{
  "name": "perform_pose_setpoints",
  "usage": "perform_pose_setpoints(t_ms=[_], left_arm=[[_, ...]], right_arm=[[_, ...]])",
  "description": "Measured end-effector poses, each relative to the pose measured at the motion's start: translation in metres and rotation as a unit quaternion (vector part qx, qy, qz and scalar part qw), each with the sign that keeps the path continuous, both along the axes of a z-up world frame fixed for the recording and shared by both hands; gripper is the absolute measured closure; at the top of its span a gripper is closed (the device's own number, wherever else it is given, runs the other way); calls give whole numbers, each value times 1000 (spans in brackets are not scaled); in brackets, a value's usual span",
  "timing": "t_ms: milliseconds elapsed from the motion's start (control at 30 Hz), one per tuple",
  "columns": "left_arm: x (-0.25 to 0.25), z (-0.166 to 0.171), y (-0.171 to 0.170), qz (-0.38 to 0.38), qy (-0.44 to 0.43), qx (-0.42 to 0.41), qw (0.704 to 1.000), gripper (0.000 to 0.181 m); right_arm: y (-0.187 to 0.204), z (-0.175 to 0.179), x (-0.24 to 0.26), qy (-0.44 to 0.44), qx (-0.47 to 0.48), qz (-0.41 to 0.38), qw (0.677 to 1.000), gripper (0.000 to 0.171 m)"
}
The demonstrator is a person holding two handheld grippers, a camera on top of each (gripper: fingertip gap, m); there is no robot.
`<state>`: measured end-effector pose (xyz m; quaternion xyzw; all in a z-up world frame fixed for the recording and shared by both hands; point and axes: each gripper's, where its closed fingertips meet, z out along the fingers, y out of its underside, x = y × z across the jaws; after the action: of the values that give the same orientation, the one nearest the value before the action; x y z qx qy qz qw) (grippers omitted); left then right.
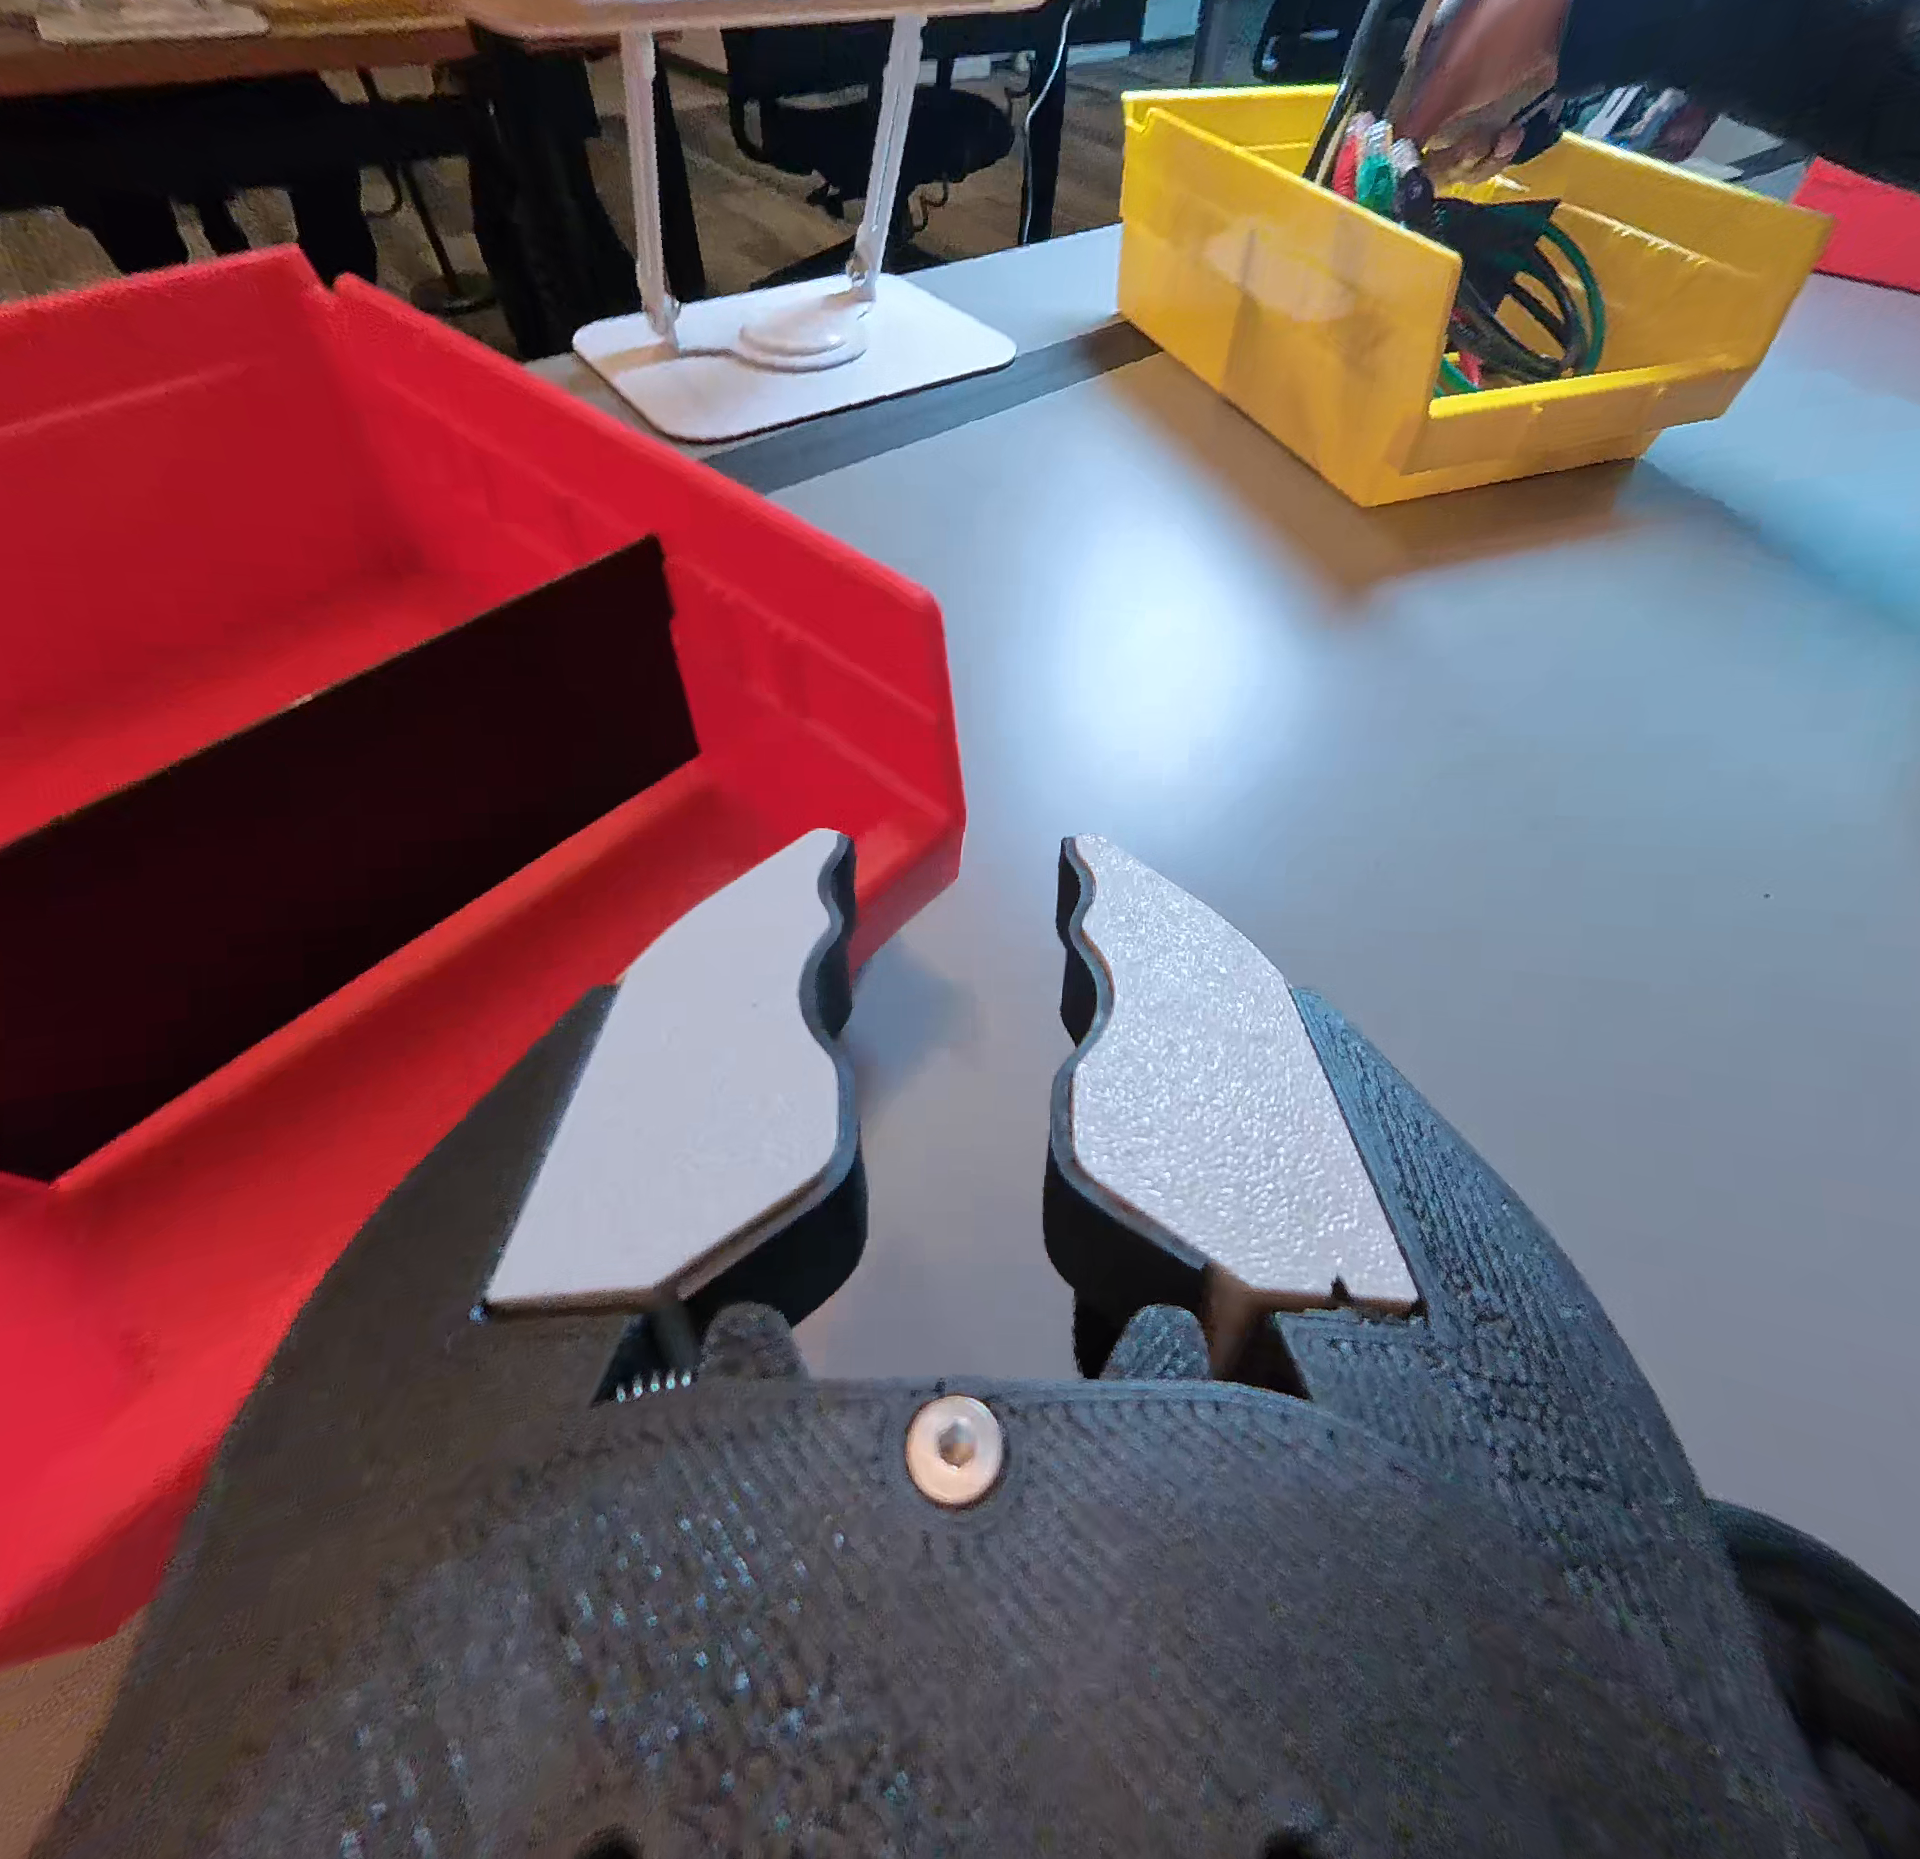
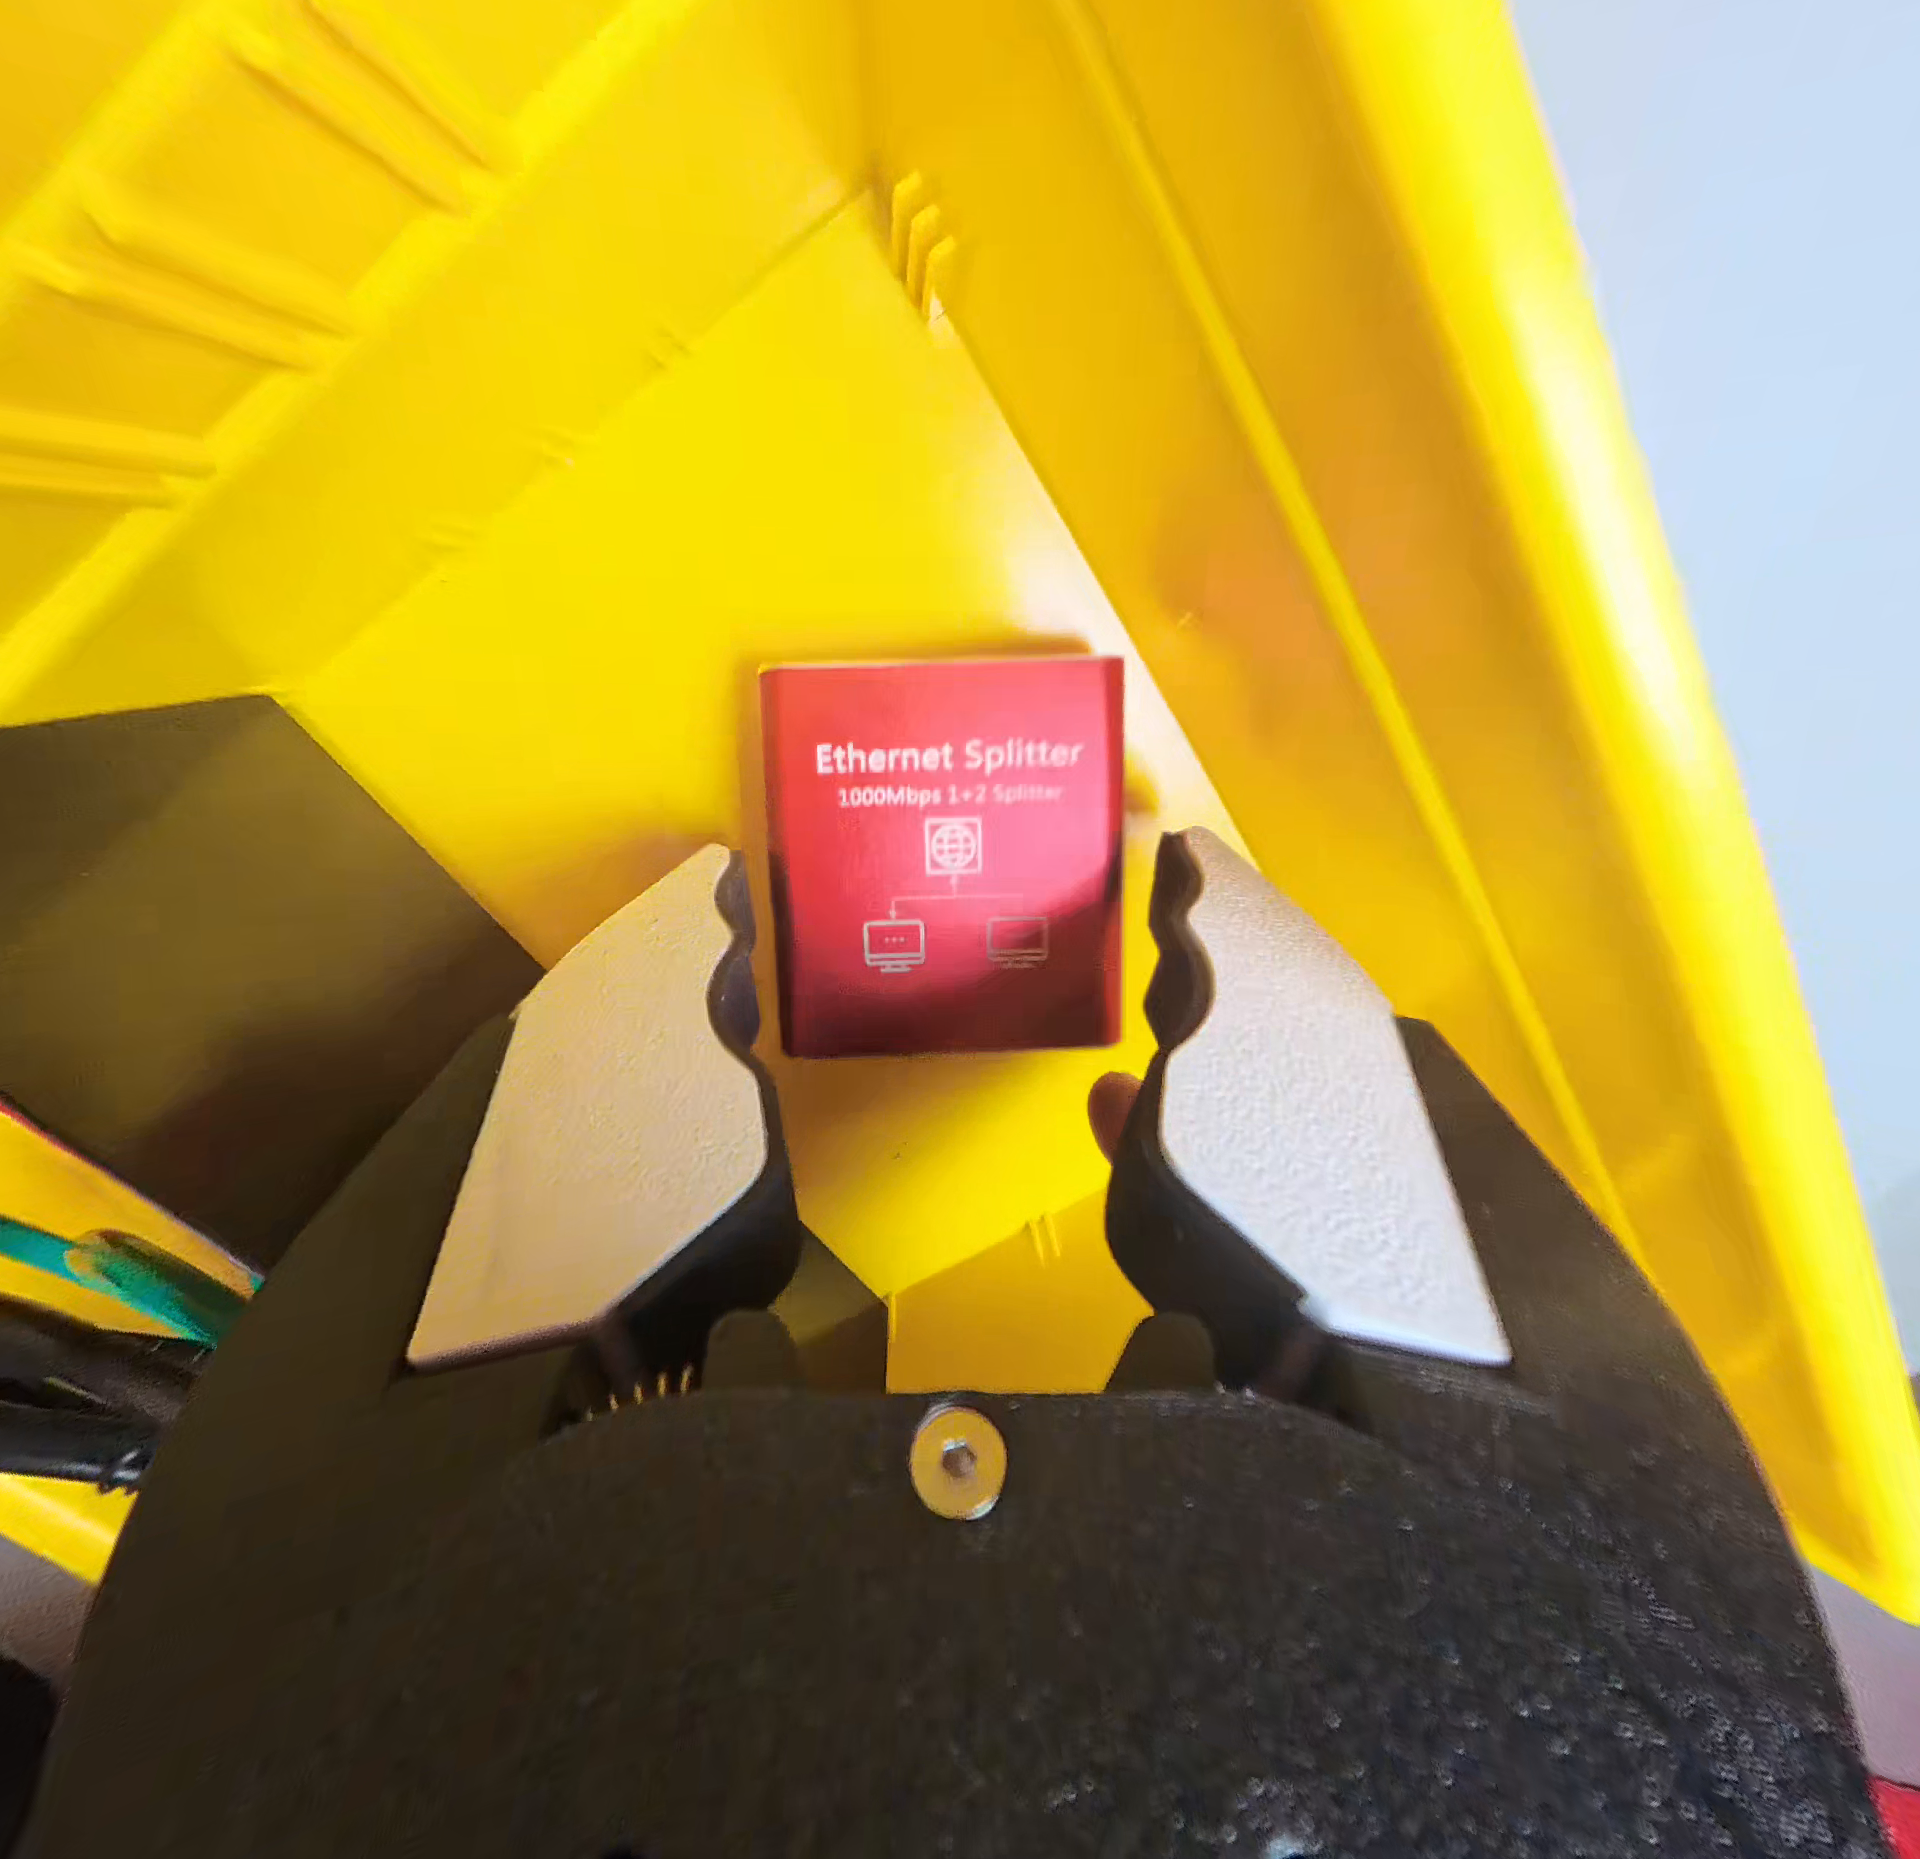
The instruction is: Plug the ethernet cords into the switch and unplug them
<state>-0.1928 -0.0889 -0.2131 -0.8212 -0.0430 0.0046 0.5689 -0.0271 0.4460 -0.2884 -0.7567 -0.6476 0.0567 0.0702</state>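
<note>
Closing squarely on the small red switch (image 2: 943, 853) looks like the step in hand. Best done by centring it between the fingers first, pressing on its two long side faces, low enough on the body that it cannot pivot out. Worth keeping clear of the yellow bin (image 2: 644, 521) wall right behind it while lifting.

Right gripper (image 2: 940, 936) spread apart, nothing held; switch sitting between the fingertips, a thin gap showing on each side, left tip nearly touching. Pointed down into the bin, tilted so the bin walls run diagonally. Off to its left and nearer, a black divider (image 2: 208, 926); lower left, green and dark ethernet cords (image 2: 125, 1290), partly hidden.

Left gripper (image 1: 956, 936) likewise released and empty, hovering low over the grey table (image 1: 1351, 770), aimed forward. Just to its left, touching distance from the left finger, a red bin (image 1: 416, 583) with a black divider inside. Farther ahead and right, the yellow bin with coiled cords, a hand (image 1: 1496, 64) reaching into it. Straight ahead, a white stand base (image 1: 790, 355).
</note>
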Motion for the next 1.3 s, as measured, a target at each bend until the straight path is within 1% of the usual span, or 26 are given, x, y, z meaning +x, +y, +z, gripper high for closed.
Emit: perform_pose_setpoints(t_ms=[33, 100, 200, 233, 300, 367, 400, 467, 533, 600, 667, 733, 767, 833, 933, 1000, 1067, 1167, 1300], left_arm=[[-2, -2, -3, 1, 0, -8, 1000, 142], [-6, -3, -8, 3, 17, -30, 999, 138], [-15, -3, -17, 7, 64, -66, 996, 135], [-19, -5, -20, 8, 77, -78, 994, 134], [-27, -12, -24, 8, 94, -106, 990, 132], [-33, -20, -24, 2, 104, -135, 985, 128], [-35, -23, -24, -1, 116, -149, 982, 127], [-40, -29, -22, -6, 154, -179, 972, 126], [-46, -35, -19, -11, 193, -205, 960, 125], [-52, -44, -16, -21, 220, -242, 945, 125], [-58, -53, -14, -36, 239, -275, 930, 126], [-59, -64, -12, -59, 245, -306, 918, 126], [-63, -67, -11, -63, 257, -319, 910, 125], [-71, -76, -10, -74, 280, -350, 891, 132], [-66, -79, -1, -105, 270, -347, 892, 142], [-63, -80, 3, -122, 285, -345, 886, 147], [-55, -80, 11, -126, 290, -325, 891, 149], [-35, -79, 16, -134, 316, -313, 886, 150], [14, -78, 26, -181, 333, -286, 880, 149]], right_arm=[[3, 6, -1, 10, 7, -1, 1000, 96], [5, 28, -5, 44, 23, 1, 999, 94], [-1, 80, -10, 120, 79, 24, 989, 95], [-10, 98, -10, 149, 97, 40, 983, 96], [-44, 126, -6, 194, 118, 82, 970, 99], [-87, 138, 9, 206, 131, 133, 961, 106], [-112, 137, 19, 202, 130, 161, 957, 108], [-158, 121, 42, 177, 124, 214, 953, 110], [-196, 90, 67, 127, 115, 264, 949, 109], [-219, 56, 90, 65, 108, 299, 946, 107], [-221, 28, 103, 9, 128, 310, 942, 107], [-213, 11, 106, -28, 154, 310, 938, 107], [-208, 10, 102, -33, 171, 312, 934, 112], [-205, 8, 95, -40, 175, 320, 930, 121], [-202, 5, 83, -50, 183, 346, 919, 143], [-201, 3, 82, -68, 199, 365, 907, 142], [-203, 4, 84, -78, 222, 369, 899, 141], [-221, 4, 97, -68, 235, 385, 890, 141], [-265, 3, 121, -27, 240, 414, 878, 141]])
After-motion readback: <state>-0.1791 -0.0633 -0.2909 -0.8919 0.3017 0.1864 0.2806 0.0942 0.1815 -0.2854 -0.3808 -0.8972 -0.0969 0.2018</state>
